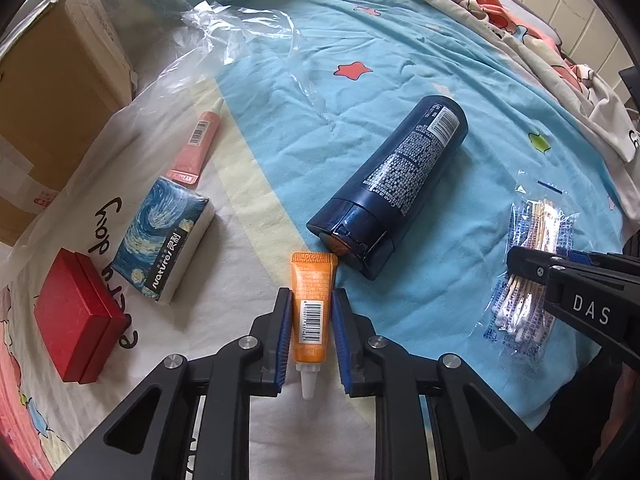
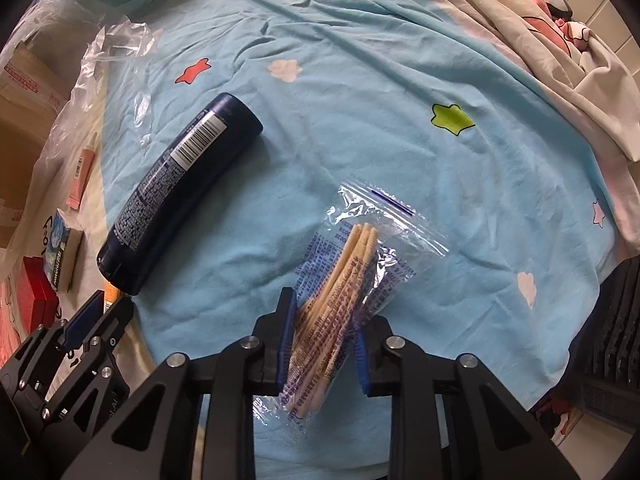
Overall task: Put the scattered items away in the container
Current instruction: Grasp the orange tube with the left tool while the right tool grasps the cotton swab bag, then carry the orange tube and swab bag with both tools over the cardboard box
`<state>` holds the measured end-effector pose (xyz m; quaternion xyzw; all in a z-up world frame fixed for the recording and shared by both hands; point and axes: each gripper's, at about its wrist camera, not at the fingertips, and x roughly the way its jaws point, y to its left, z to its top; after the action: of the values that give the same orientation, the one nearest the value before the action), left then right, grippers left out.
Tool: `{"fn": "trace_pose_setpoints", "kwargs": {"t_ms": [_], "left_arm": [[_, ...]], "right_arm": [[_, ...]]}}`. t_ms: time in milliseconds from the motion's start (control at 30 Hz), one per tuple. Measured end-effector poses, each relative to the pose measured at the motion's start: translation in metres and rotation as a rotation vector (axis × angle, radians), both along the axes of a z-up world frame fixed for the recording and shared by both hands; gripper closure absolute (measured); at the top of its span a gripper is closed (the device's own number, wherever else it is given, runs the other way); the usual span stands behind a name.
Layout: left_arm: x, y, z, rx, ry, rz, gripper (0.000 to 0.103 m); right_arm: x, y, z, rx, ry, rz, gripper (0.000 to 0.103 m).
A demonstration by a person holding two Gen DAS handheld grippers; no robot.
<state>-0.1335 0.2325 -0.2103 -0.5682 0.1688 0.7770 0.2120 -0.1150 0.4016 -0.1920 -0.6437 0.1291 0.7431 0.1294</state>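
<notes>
- Gripping the orange tube [image 1: 311, 312] across its flat sides, the left gripper [image 1: 311, 300] is clamped firm just below the navy bottle [image 1: 394, 184], ready for lifting.
- Right gripper [image 2: 325, 322] pinches the cotton swab bag [image 2: 340, 292] right of that bottle.
- Cardboard box [image 1: 52, 92], probable container, stands far left of the bottle; pink tube [image 1: 198, 142], tissue pack [image 1: 164, 240] and red box [image 1: 76, 316] lie between, untouched.

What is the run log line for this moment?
left gripper: shut on orange tube | right gripper: shut on swab bag

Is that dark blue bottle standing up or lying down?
Lying down. The bottle rests on its side on the bedsheet, its cap end beside the orange tube.
</notes>
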Motion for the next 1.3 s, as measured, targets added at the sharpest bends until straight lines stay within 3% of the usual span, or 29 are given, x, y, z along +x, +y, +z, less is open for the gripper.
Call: {"fn": "trace_pose_setpoints", "kwargs": {"t_ms": [667,1000,1067,1167,1300], "left_arm": [[-0.004,-0.025,0.019,-0.013,0.011,0.038,0.084],[-0.009,-0.02,0.026,-0.013,0.001,0.046,0.084],[-0.008,-0.023,0.03,-0.013,0.005,0.048,0.084],[-0.007,-0.031,0.036,-0.011,0.011,0.056,0.084],[-0.005,-0.043,0.048,-0.004,0.021,0.071,0.084]], "right_arm": [[0.014,-0.01,0.02,0.006,0.028,0.051,0.092],[0.02,-0.029,0.05,0.048,0.059,0.13,0.094],[0.013,-0.05,0.067,0.06,0.071,0.148,0.094],[-0.006,-0.05,0.057,0.068,0.085,0.169,0.094],[0.001,-0.061,0.076,0.085,0.103,0.196,0.094]]}}
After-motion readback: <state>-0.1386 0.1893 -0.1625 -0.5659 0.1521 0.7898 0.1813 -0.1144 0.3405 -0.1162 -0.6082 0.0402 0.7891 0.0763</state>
